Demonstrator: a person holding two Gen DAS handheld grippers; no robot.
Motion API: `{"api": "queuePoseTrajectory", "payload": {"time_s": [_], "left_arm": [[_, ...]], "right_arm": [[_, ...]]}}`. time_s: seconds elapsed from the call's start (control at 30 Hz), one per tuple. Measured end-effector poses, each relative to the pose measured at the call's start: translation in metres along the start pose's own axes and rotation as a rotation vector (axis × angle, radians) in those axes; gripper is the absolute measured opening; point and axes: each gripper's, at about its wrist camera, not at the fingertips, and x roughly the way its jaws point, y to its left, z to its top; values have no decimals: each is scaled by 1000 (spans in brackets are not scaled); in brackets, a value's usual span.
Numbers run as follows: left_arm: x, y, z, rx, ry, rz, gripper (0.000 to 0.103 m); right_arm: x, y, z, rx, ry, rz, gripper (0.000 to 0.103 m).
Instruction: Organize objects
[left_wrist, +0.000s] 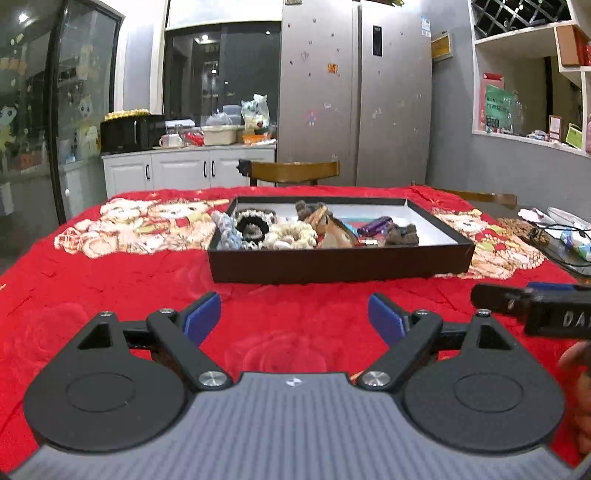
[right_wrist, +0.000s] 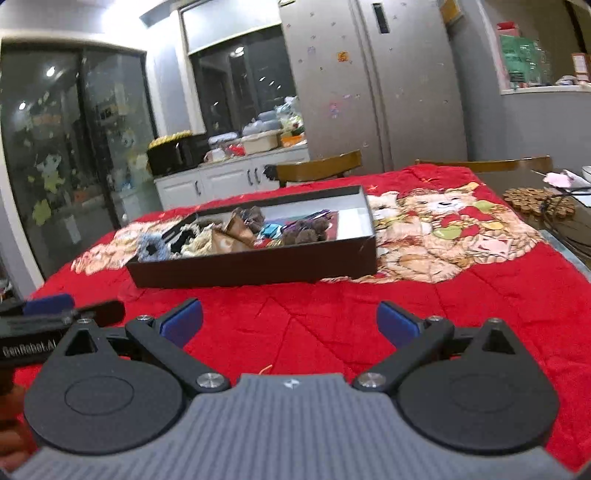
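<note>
A shallow dark box (left_wrist: 332, 264) with a white inside stands on the red blanket (left_wrist: 110, 295), ahead of both grippers. It holds several hair scrunchies (left_wrist: 255, 225), brown clips (left_wrist: 332, 230) and a purple item (left_wrist: 375, 225). The box also shows in the right wrist view (right_wrist: 258, 271). My left gripper (left_wrist: 294, 319) is open and empty, low over the blanket in front of the box. My right gripper (right_wrist: 290, 325) is open and empty, to the right of the left one. The right gripper's finger shows at the left wrist view's right edge (left_wrist: 517, 299).
Wooden chairs (left_wrist: 293, 171) stand behind the table. A round wooden trivet (right_wrist: 537, 201), cables and small items lie on the bare table to the right of the blanket. A fridge (left_wrist: 354, 92) and white cabinets (left_wrist: 184, 170) are at the back.
</note>
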Motion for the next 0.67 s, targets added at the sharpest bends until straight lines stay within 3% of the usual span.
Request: {"api": "queuePoseTrajectory", "payload": {"time_s": [0.17, 0.67], "left_arm": [[0, -5, -1, 24, 0, -4, 90], [1, -5, 0, 10, 1, -18, 90]], "right_arm": [[-9, 10, -5, -57, -58, -11, 103], [9, 8, -4, -38, 67, -13, 103]]}}
